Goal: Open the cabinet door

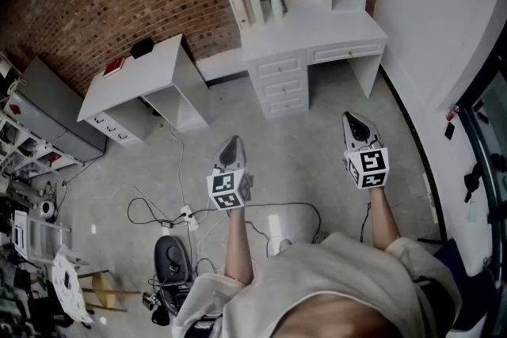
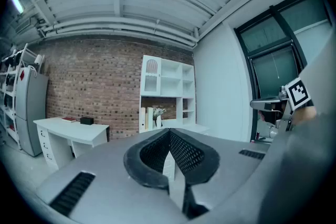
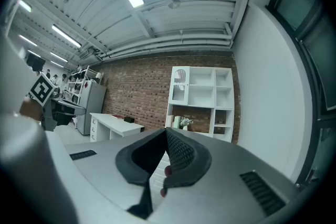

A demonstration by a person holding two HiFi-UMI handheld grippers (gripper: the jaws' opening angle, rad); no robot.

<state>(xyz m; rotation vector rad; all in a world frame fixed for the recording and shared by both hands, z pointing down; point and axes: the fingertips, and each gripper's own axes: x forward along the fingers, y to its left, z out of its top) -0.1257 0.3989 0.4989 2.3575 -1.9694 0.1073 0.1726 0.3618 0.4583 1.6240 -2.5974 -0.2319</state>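
A white desk with a shelf hutch stands against the brick wall ahead. The hutch's upper left compartment has a small cabinet door with an arched pane, also seen in the right gripper view; it looks closed. Both grippers are held level over the grey floor, well short of the desk. My left gripper is shut with its tips touching and nothing between them. My right gripper is also shut and empty. Each carries its marker cube near the hand.
A second white desk with a black box and a red book stands at the left. A grey cabinet is further left. Cables and a power strip lie on the floor near my feet. A white wall and windows run along the right.
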